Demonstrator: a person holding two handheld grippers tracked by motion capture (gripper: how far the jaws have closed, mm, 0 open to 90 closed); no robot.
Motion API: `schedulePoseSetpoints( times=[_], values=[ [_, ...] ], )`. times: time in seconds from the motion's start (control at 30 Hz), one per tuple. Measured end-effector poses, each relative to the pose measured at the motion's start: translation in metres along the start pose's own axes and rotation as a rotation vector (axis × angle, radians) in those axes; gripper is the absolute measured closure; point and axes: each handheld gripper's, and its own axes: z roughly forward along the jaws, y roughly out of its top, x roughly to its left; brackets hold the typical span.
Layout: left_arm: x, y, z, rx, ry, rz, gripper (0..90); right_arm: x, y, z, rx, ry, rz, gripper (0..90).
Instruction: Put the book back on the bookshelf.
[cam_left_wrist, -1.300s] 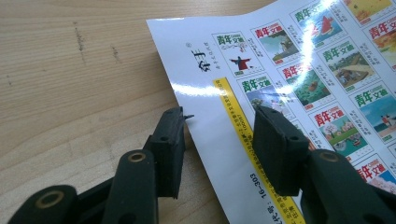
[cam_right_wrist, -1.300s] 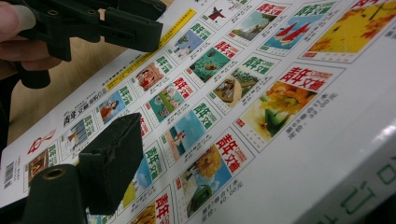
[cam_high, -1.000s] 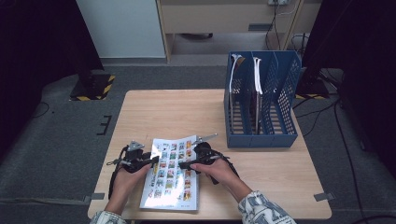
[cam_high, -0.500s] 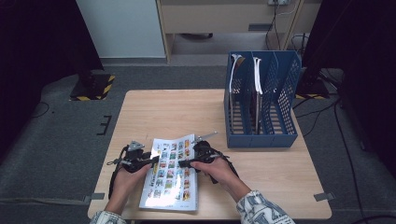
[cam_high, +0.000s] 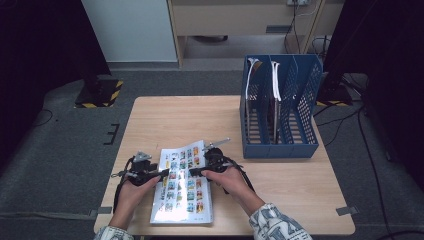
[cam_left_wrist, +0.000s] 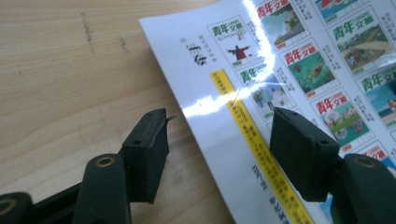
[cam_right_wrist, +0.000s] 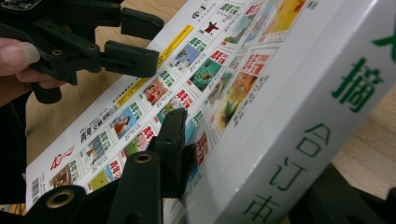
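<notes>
Thick book lies flat on bench, near edge. Right claw jaws just closing, clamping spine side; left claw just opening, straddling opposite edge without grip. Lift toward blue rack likely next.

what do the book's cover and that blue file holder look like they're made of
Book: the cover looks like glossy coated paper or card, since the lamp glare streaks across it. Blue file holder: probably moulded plastic with a matt finish, going by its even colour and perforated walls.

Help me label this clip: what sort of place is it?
Probably an office or lab workspace: a wooden table on grey carpet, a blue file rack, and cabinets behind.
</notes>
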Motion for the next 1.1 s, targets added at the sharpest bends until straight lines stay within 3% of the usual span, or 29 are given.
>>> schedulePoseSetpoints(
  times=[0.1,0.17,0.23,0.3,0.53,0.77,0.87,1.0,1.1],
  values=[
    [0.002,-0.005,-0.004,0.017,-0.034,-0.007,36.1,0.001,0.000,-0.001,-0.003,-0.005,-0.009,60.2],
    [0.005,-0.007,-0.004,0.030,-0.076,-0.038,36.0,0.002,0.001,-0.001,-0.006,-0.003,-0.013,60.3],
    [0.006,-0.007,-0.002,0.035,-0.076,-0.045,32.8,0.002,0.001,-0.001,-0.008,-0.004,-0.017,60.3],
    [0.008,-0.007,-0.001,0.032,-0.110,-0.057,33.9,0.002,0.002,-0.001,-0.004,-0.005,-0.020,60.4],
    [0.010,-0.005,0.001,0.039,-0.158,-0.045,37.8,0.004,0.007,0.000,0.001,-0.008,-0.042,60.9],
    [0.011,-0.002,0.003,0.051,-0.174,-0.012,36.5,0.007,0.011,-0.001,0.006,-0.019,-0.067,61.1],
    [0.011,0.001,0.004,0.055,-0.163,-0.016,38.5,0.008,0.014,-0.001,0.009,-0.027,-0.075,61.4],
    [0.009,0.007,0.001,0.026,-0.114,0.012,54.5,0.008,0.017,-0.003,0.010,-0.040,-0.084,61.6],
    [0.008,0.010,0.003,0.019,-0.097,0.010,59.3,0.005,0.019,-0.004,0.008,-0.046,-0.089,61.8]
  ],
)
